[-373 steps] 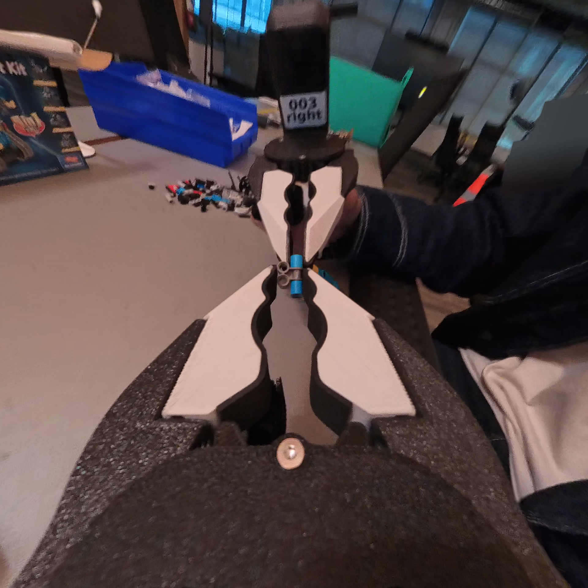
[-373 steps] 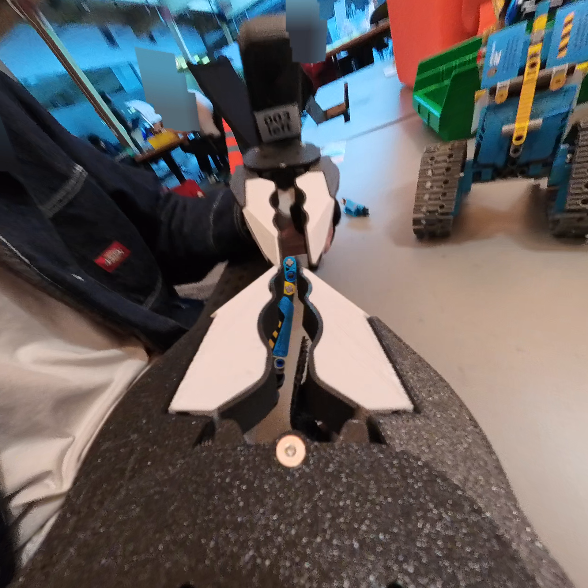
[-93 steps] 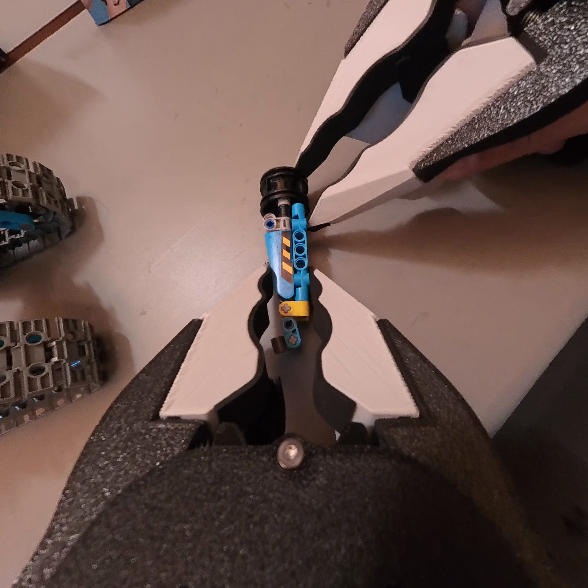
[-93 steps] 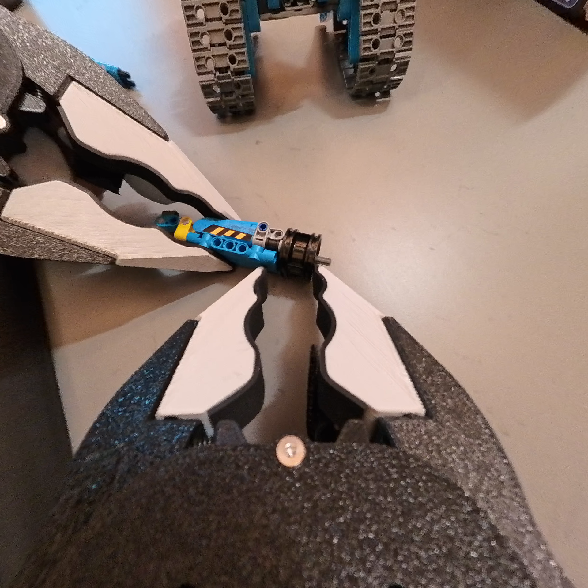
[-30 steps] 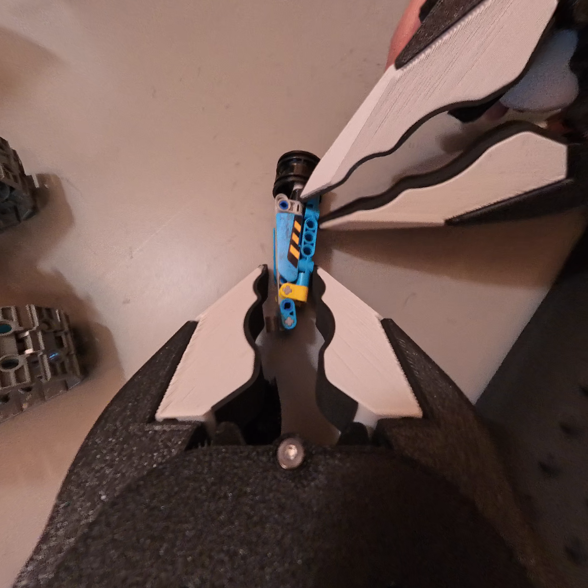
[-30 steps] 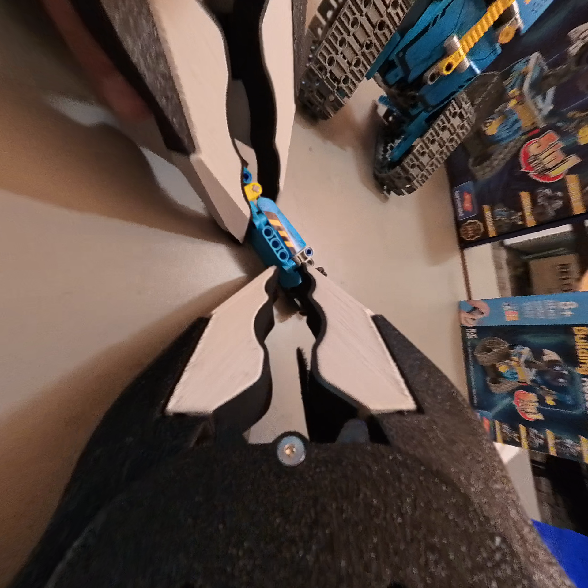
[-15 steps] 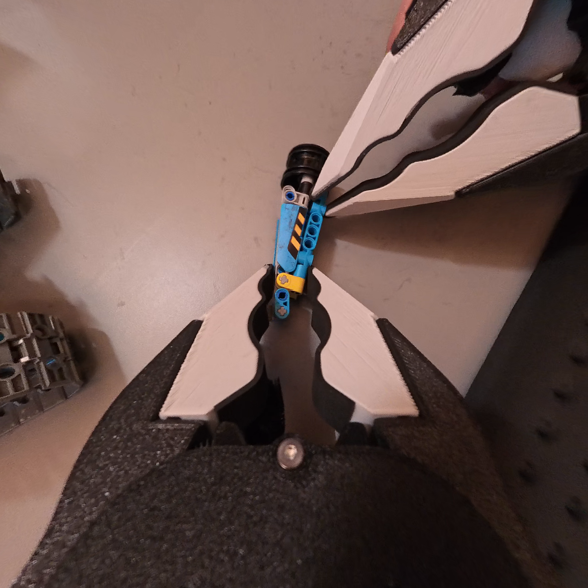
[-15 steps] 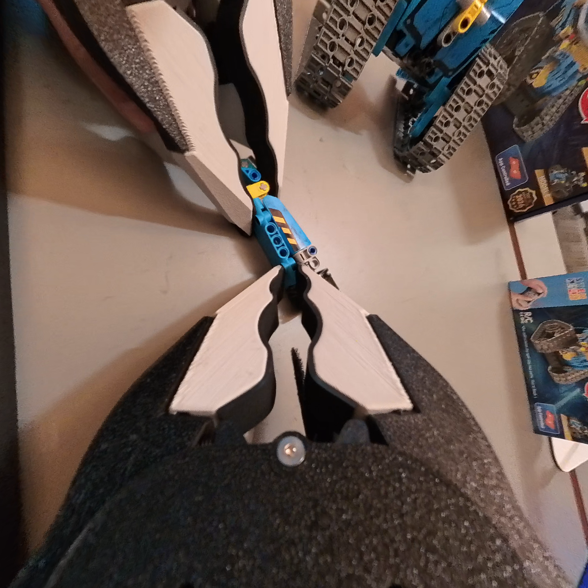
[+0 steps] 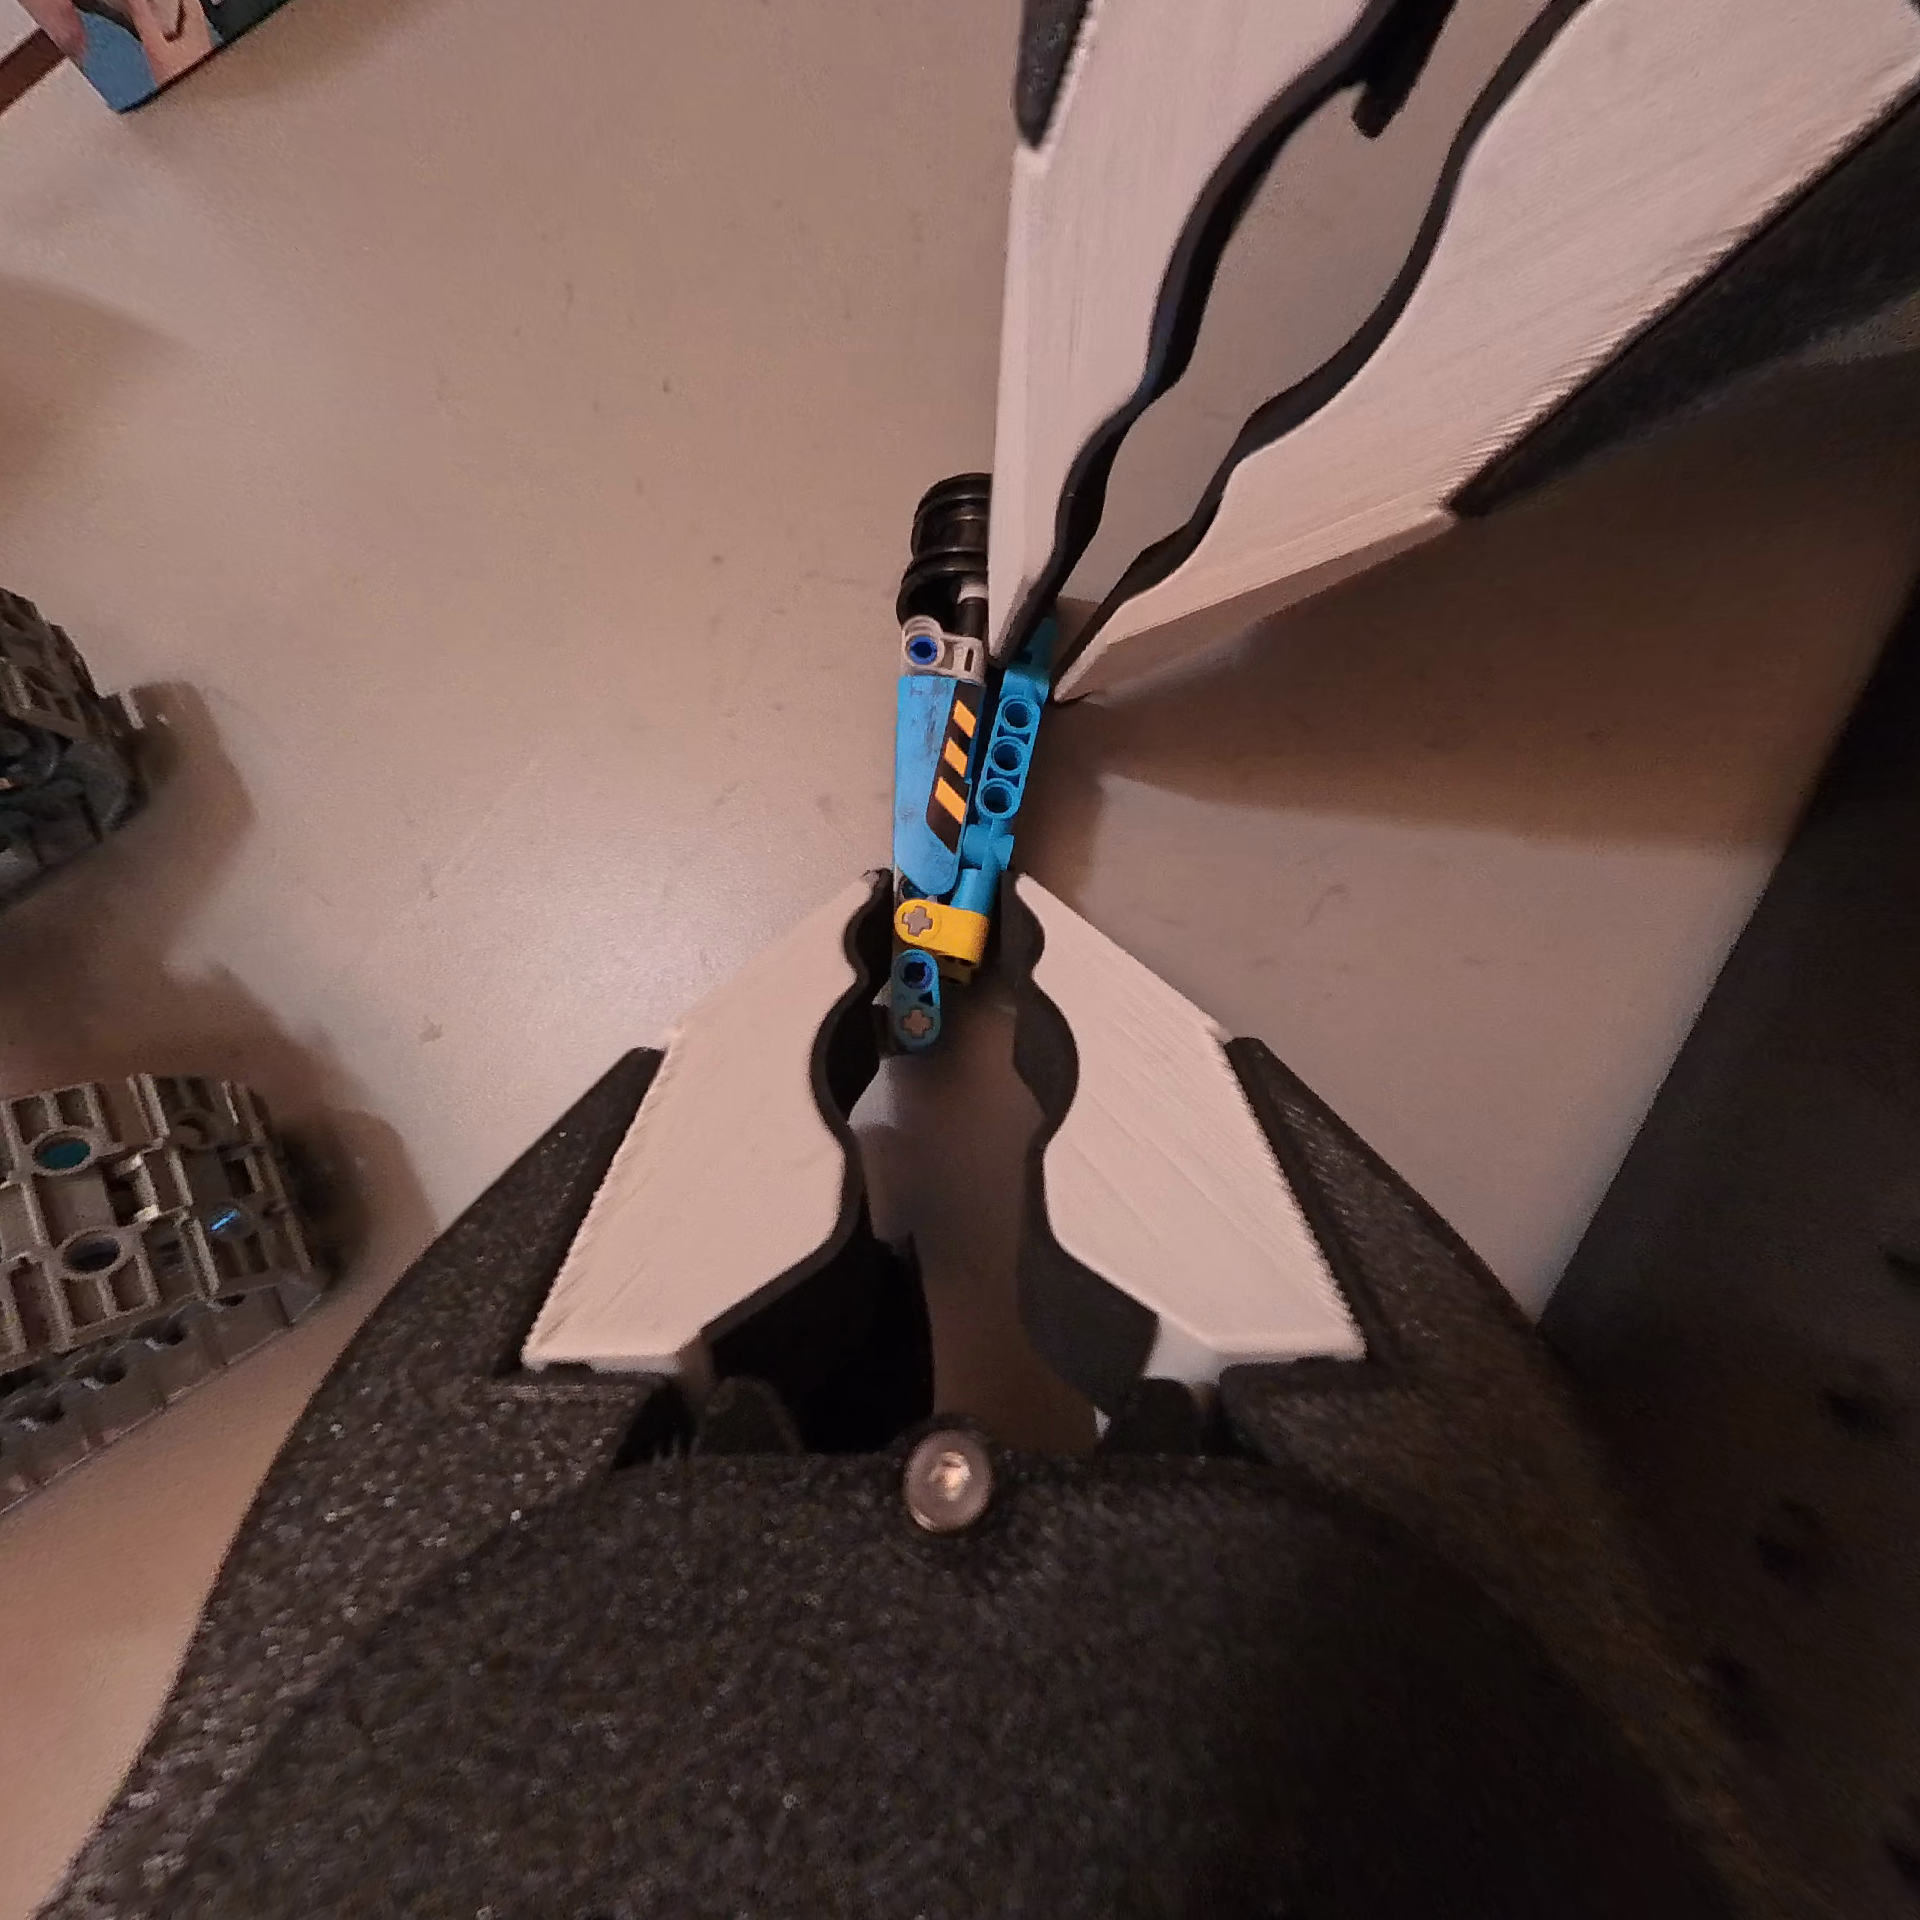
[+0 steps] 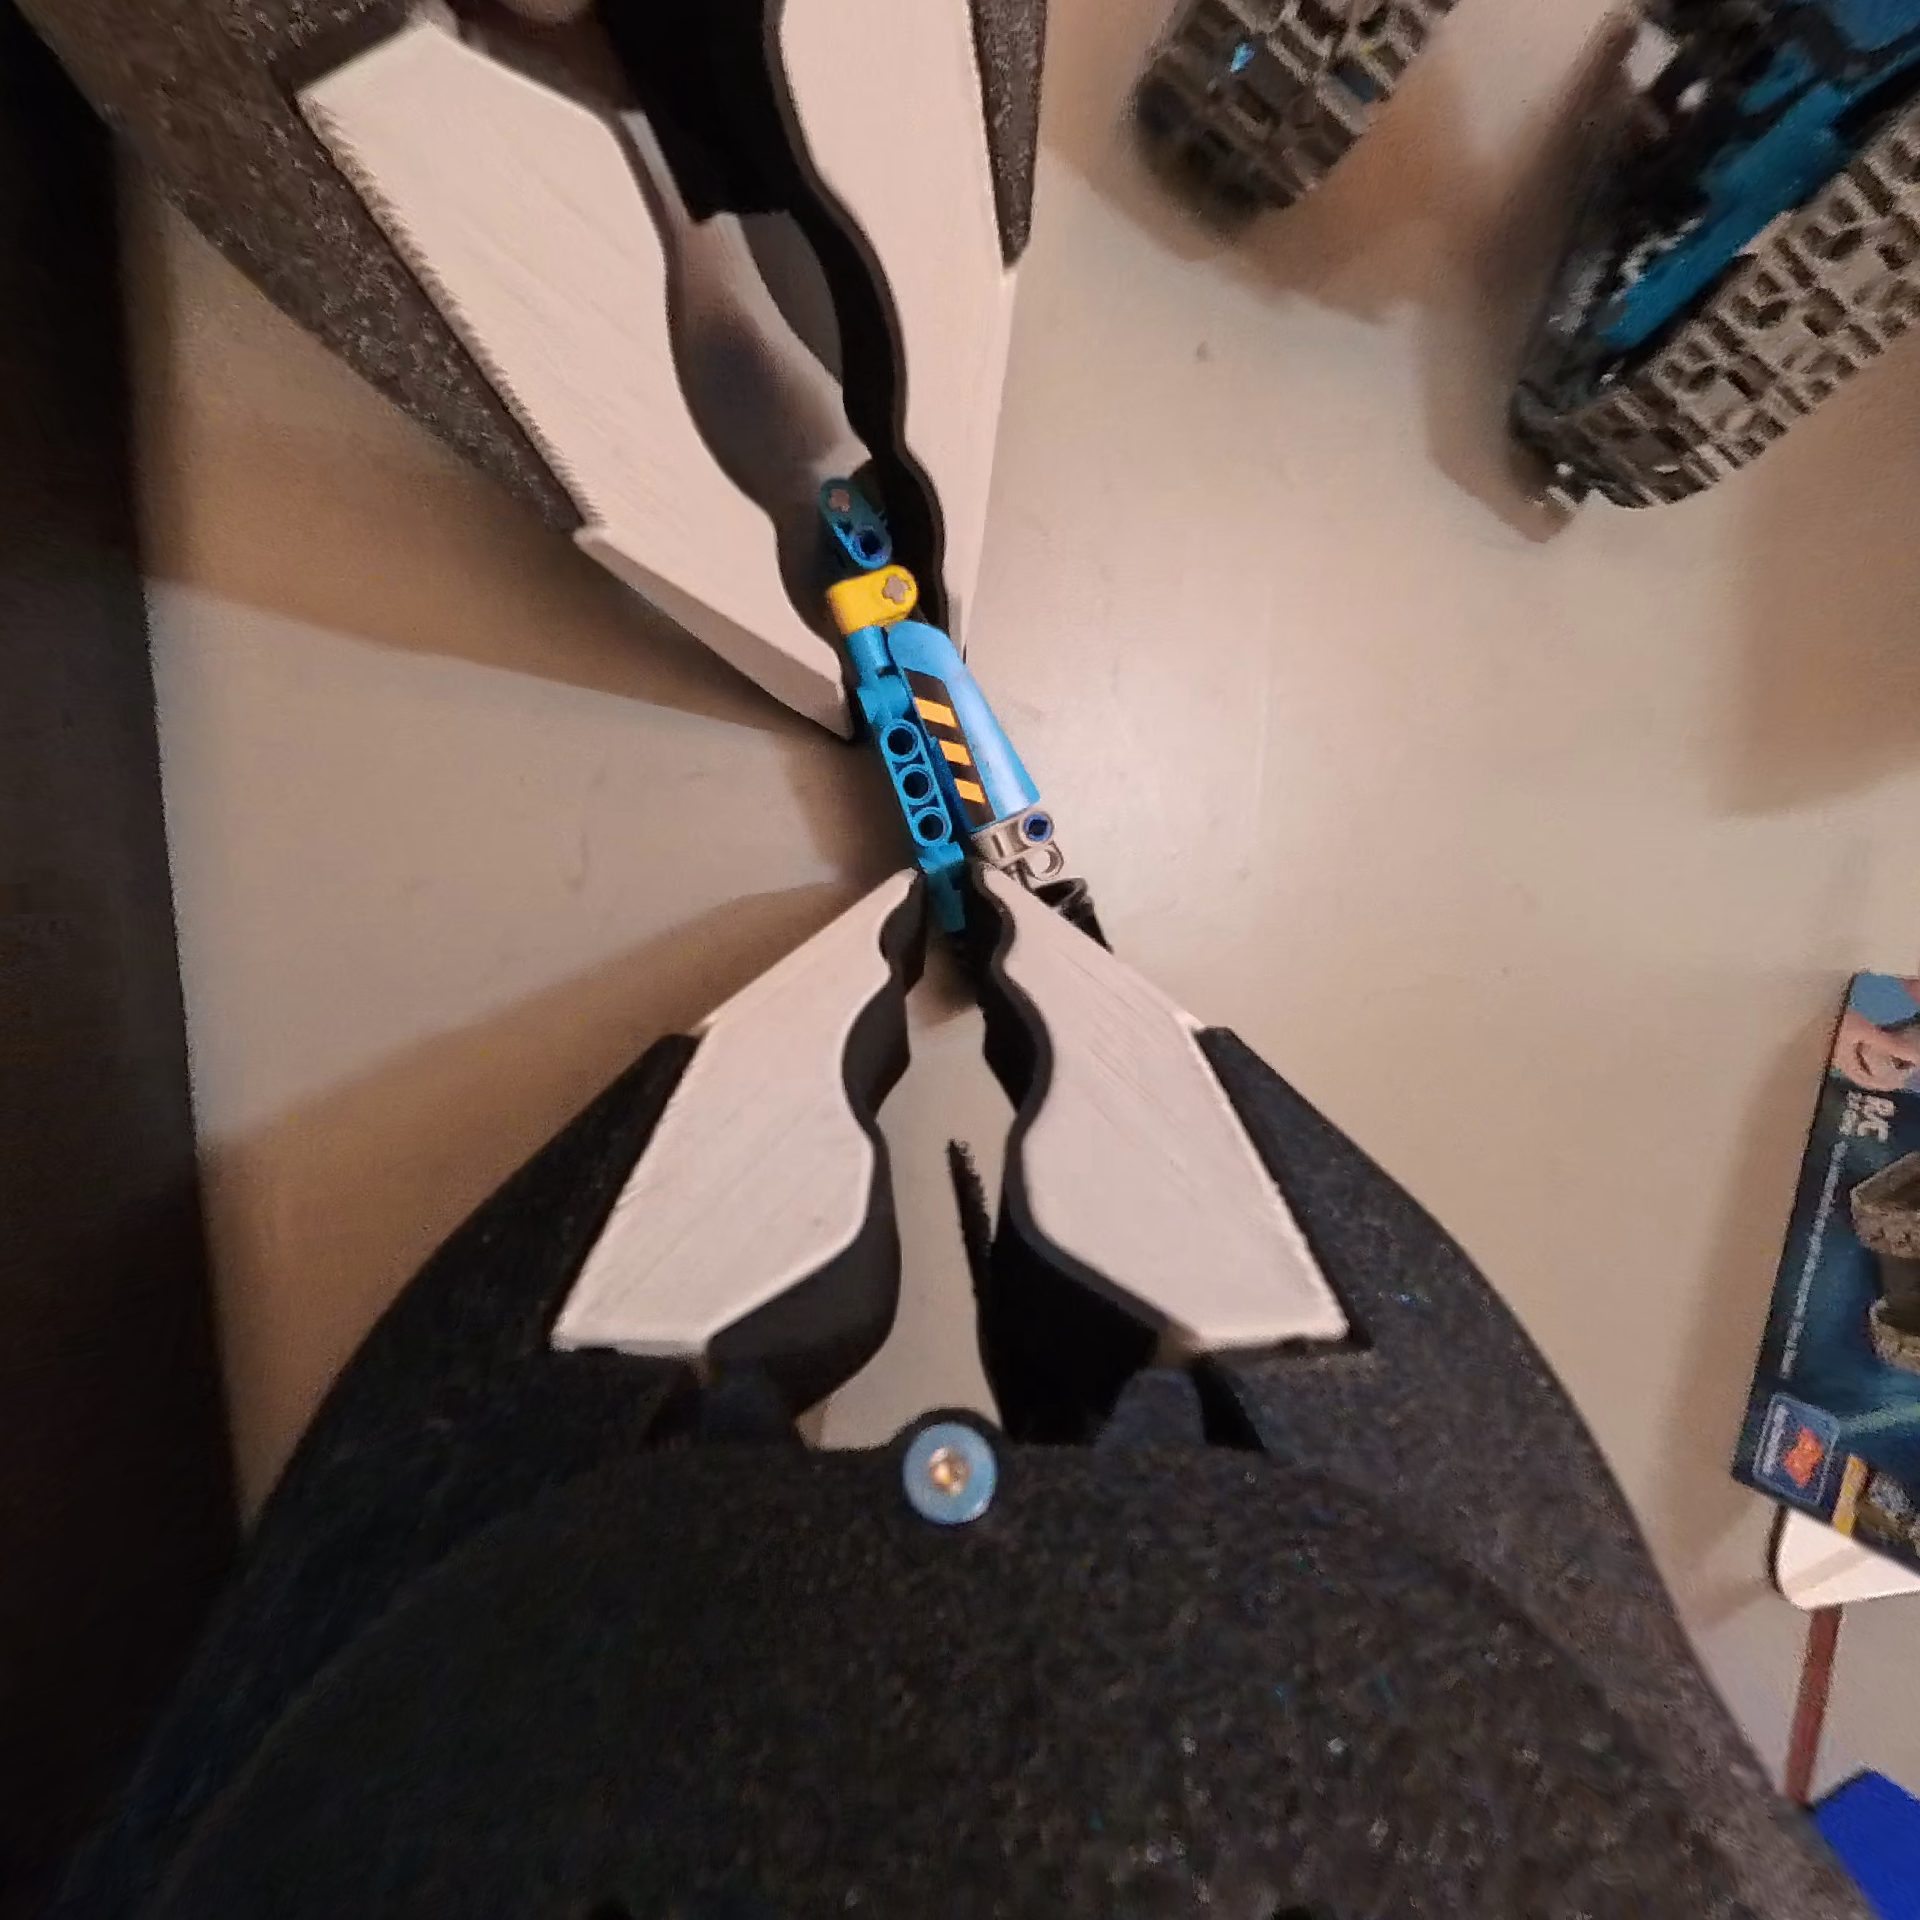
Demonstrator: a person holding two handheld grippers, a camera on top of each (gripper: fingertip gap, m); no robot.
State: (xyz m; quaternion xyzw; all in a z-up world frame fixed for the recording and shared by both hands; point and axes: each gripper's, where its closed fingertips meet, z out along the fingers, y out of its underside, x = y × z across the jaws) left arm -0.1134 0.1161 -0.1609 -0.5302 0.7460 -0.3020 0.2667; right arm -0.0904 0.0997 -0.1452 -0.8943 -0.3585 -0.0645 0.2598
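A small brick assembly [image 9: 961,774] hangs between both grippers just above the beige table [image 9: 520,416]. It has a blue holed beam, a blue panel with orange-black stripes, a yellow connector [image 9: 940,928], a grey connector and a black wheel [image 9: 951,520]. My left gripper [image 9: 948,914] is shut on its yellow and small blue end. My right gripper [image 10: 951,894] is shut on the other end of the blue beam [image 10: 914,774]. The right gripper also shows in the left wrist view [image 9: 1044,665], coming in from the upper right. The wheel is mostly hidden in the right wrist view.
A blue model vehicle with grey tracks stands on the table [image 10: 1714,260]; its tracks show at the left in the left wrist view [image 9: 125,1226]. Printed boxes lie at the table's edge [image 10: 1849,1299]. A dark mat [image 9: 1766,1143] borders the table. The grippers are tip to tip, or close to it.
Both grippers keep hold of the assembly. In the last second the right gripper has swung round, so it now points more steeply down at the assembly in the left wrist view.
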